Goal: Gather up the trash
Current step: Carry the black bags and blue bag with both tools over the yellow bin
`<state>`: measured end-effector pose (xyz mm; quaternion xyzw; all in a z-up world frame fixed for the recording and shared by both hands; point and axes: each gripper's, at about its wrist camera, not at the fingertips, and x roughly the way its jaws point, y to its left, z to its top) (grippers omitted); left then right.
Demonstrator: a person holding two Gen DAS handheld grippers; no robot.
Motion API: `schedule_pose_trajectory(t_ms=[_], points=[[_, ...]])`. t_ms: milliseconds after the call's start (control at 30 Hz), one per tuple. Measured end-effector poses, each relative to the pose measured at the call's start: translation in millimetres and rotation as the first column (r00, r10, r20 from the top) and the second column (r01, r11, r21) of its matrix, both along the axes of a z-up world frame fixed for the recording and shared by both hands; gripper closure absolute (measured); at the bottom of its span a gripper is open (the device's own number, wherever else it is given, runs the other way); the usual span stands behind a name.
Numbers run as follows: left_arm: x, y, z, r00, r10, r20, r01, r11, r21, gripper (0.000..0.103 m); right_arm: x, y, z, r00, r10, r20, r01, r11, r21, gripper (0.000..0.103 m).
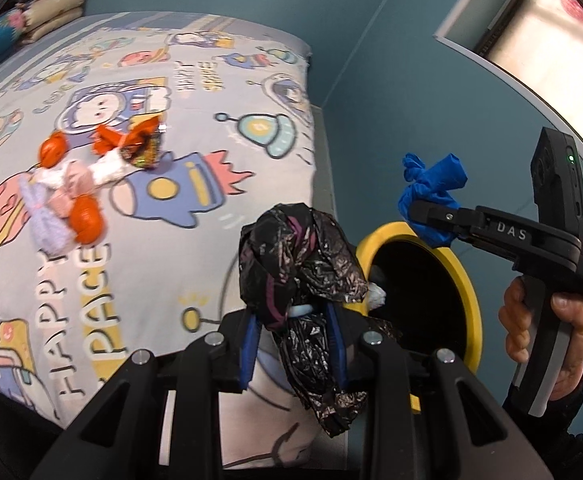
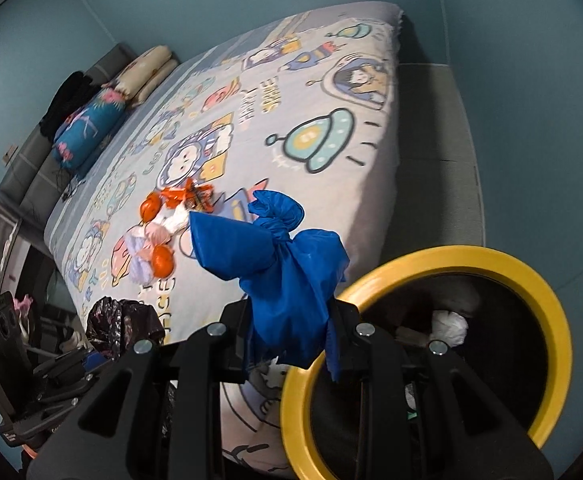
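Item 1: left gripper, clamped on a crumpled black plastic bag, glossy and creased, carried beside the bin's mouth, presumably for dropping in

Item 2: right gripper, closed on a knotted blue plastic bag, matte and bunched, held over the rim of the yellow-rimmed bin for the same reason; white waste already lies inside

Item 3: remaining trash pile on the bed, well apart: orange round pieces, pale wads, shiny wrapper, not yet collected

Two bags, one bin, two oranges
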<state>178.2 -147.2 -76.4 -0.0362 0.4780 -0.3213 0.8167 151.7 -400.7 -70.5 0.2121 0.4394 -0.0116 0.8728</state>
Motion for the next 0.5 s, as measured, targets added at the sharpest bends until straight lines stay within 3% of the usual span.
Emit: schedule_pose_trajectory(t_ms=[500], points=[[-21,-55,3,0.986,-0.165,0.009,0.165,0.986,-0.015,0.075,-31,-42,2,0.992,-0.124,0.004,0.124,0.992,0.017,0.078]])
